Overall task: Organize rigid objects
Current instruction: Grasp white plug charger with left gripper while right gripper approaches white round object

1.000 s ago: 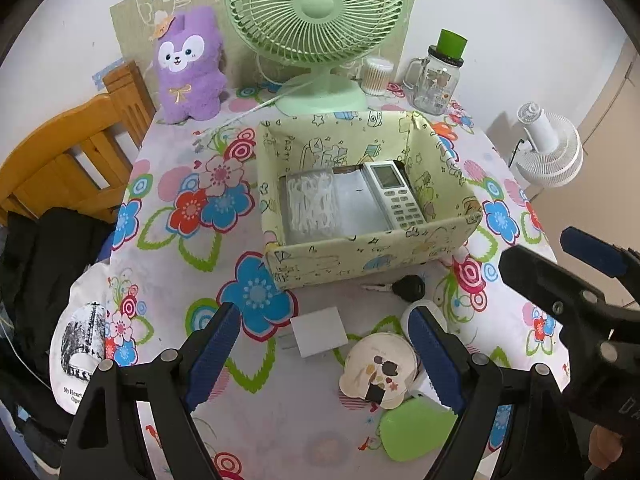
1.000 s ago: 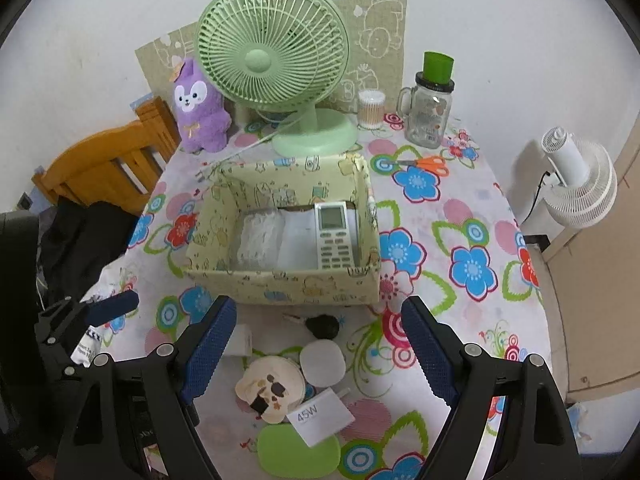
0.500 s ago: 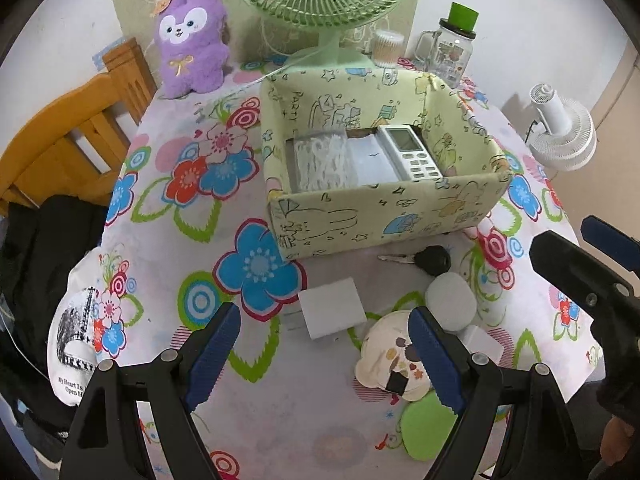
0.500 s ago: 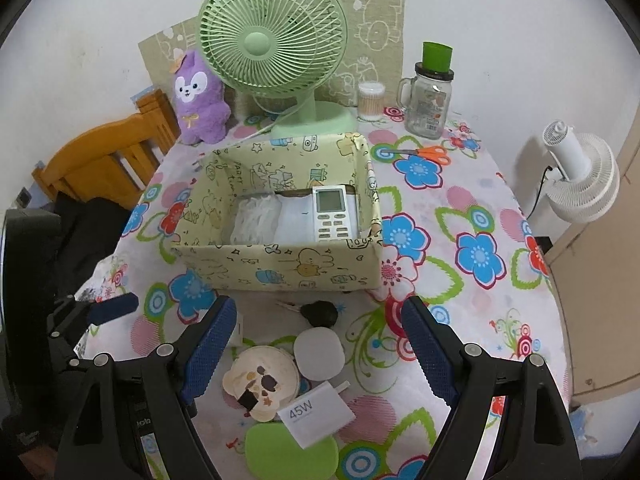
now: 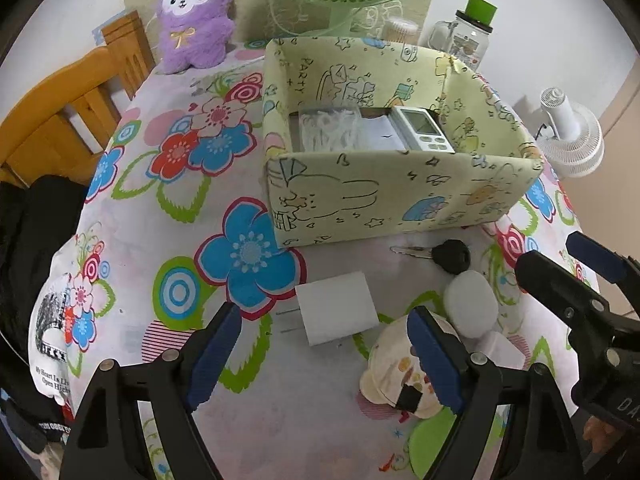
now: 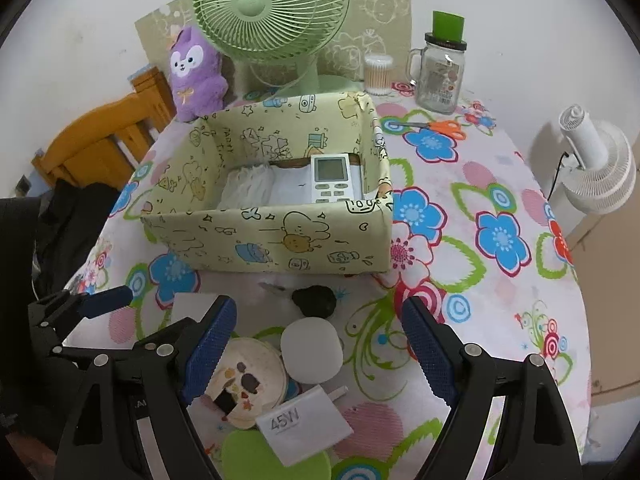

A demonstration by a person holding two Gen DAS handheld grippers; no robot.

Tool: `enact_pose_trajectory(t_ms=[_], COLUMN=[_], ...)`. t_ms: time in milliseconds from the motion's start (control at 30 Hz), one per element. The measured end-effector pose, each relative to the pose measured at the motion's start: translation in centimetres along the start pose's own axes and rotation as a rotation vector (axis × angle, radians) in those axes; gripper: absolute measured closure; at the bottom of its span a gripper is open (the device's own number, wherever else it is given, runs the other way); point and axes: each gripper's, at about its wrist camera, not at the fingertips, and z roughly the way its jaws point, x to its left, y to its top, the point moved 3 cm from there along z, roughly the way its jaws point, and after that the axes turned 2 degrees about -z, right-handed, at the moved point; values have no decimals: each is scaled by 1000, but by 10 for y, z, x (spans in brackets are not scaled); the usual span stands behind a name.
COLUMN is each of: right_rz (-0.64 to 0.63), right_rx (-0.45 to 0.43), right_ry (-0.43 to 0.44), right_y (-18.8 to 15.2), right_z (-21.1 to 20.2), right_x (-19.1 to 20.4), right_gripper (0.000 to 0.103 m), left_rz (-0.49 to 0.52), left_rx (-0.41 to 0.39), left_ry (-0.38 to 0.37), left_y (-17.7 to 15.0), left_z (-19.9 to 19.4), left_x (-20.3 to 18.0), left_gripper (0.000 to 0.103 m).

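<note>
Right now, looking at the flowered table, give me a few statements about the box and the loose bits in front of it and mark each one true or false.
1. A white remote control lies inside the pale yellow cartoon-print box. True.
2. The black-headed key is inside that box. False: it lies on the tablecloth in front of the box.
3. Both tools, left and right, are open and hold nothing. True.
4. The white charger block marked 45W stands upright beside the green desk fan. False: it lies flat near the front edge, partly on a green oval lid.
5. The orange-handled scissors lie outside the box, to its right in the right wrist view. True.
</note>
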Motion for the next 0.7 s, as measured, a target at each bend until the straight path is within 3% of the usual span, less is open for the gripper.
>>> enact_pose_trajectory(t_ms=[167, 367, 433, 533, 700], right_rz=[23, 6, 7, -15, -62], right_rx=[26, 28, 48, 45, 54], right_ry=[32, 32, 49, 0, -15], right_y=[-5, -6, -6, -6, -4], right_z=[17, 32, 39, 43, 50], right_x=[-5, -8, -10, -13, -15], right_gripper=[16, 16, 16, 16, 16], left_rz=[-11, -19, -12, -6, -11], left_rx=[-30, -12, -19, -38, -6], left_ry=[-6, -14, 16, 96, 99], left_y=[-1, -3, -3, -3, -3], left_z=[8, 20, 20, 21, 31], left_x=[1, -2, -3, -4, -3], left_gripper=[16, 16, 16, 17, 22])
